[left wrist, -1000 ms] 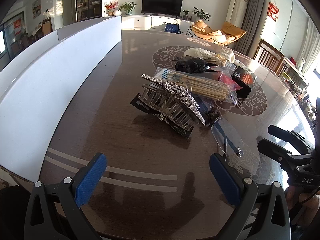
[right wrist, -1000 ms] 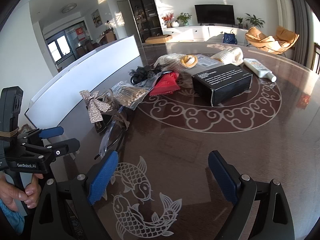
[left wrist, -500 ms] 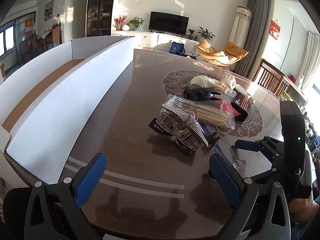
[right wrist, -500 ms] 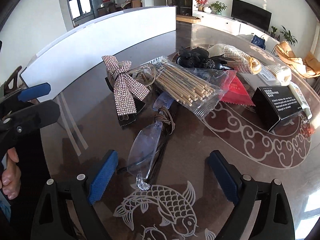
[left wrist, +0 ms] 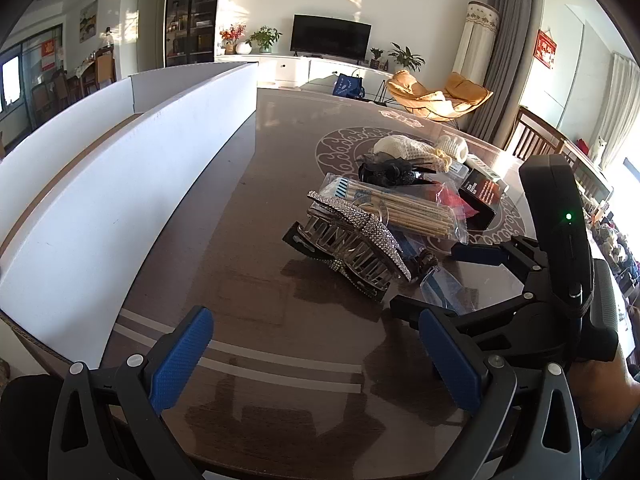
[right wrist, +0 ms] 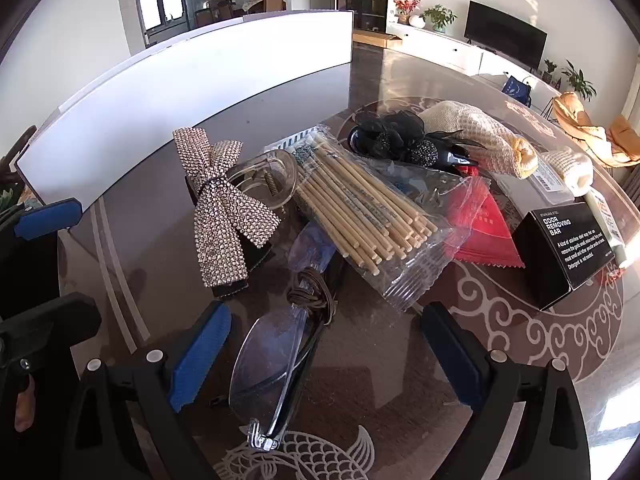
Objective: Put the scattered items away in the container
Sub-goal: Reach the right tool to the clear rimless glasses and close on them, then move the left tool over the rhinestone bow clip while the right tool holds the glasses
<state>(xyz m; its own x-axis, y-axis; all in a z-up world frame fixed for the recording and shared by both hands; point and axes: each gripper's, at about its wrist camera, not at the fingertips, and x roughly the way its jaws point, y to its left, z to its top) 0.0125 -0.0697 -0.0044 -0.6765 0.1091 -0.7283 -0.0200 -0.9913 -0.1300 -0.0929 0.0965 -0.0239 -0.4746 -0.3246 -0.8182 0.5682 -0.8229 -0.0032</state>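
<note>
The white box (right wrist: 168,92) curves across the upper left, stiff card; the pile sits centre frame. The sticks (right wrist: 360,208) in crinkly film look light, slippery; the bow clip (right wrist: 224,204) is hard, studded. The clear glasses (right wrist: 272,368), fragile, lie between the spread right gripper (right wrist: 320,360): take the frame. The left gripper (left wrist: 320,360) is spread too

A rhinestone bow hair claw (right wrist: 224,204), bagged wooden sticks (right wrist: 360,216) and folded glasses (right wrist: 272,372) lie clustered right of the long white box (right wrist: 192,92).

sunlit living room, white walls, wall TV (left wrist: 330,37) over white cabinet (left wrist: 320,72), potted plants (left wrist: 264,37), orange lounge chair (left wrist: 438,94), grey curtain (left wrist: 500,60), dark bookcase (left wrist: 192,12)
</note>
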